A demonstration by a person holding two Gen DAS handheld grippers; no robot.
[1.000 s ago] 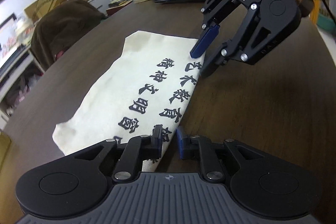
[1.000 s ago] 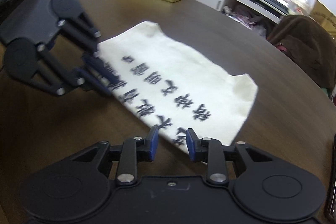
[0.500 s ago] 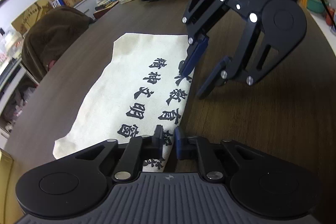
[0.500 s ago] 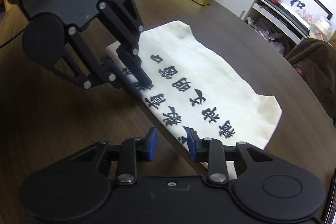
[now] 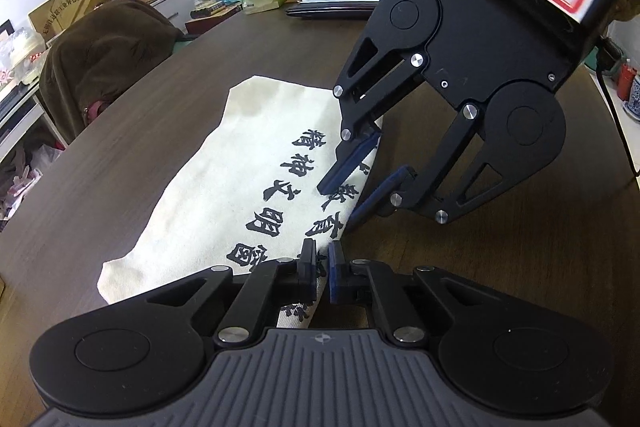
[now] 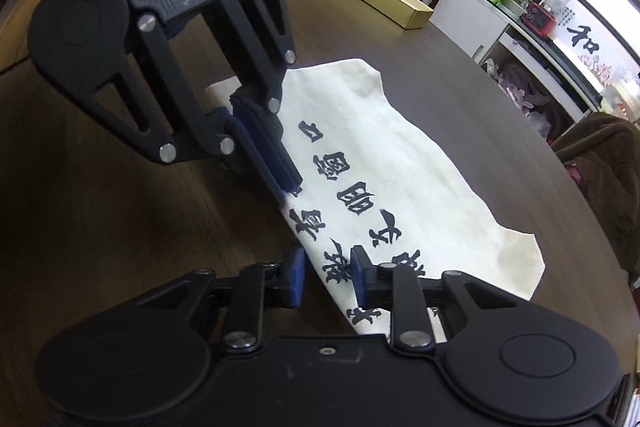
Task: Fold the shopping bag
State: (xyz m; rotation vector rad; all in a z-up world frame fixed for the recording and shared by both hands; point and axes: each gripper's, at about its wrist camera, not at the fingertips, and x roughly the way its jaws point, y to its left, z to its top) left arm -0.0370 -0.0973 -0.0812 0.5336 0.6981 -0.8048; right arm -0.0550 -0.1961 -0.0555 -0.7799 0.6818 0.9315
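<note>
Here, your inventory: one cream bag (image 5: 248,187) with black characters, lying flat on the dark tabletop (image 5: 480,267). Your left gripper (image 5: 319,264) has its fingers clenched on the bag's near long edge. Your right gripper (image 6: 327,271) straddles that same edge farther along; its fingers have just been closing, cloth between them, not yet pinched.

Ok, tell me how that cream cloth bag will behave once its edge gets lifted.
Likely floppy: the cloth bag lies flat with wavy edges, so it should drape and sag from the left gripper and right gripper. Probably light. The dark table looks smooth, so it may slide.
</note>
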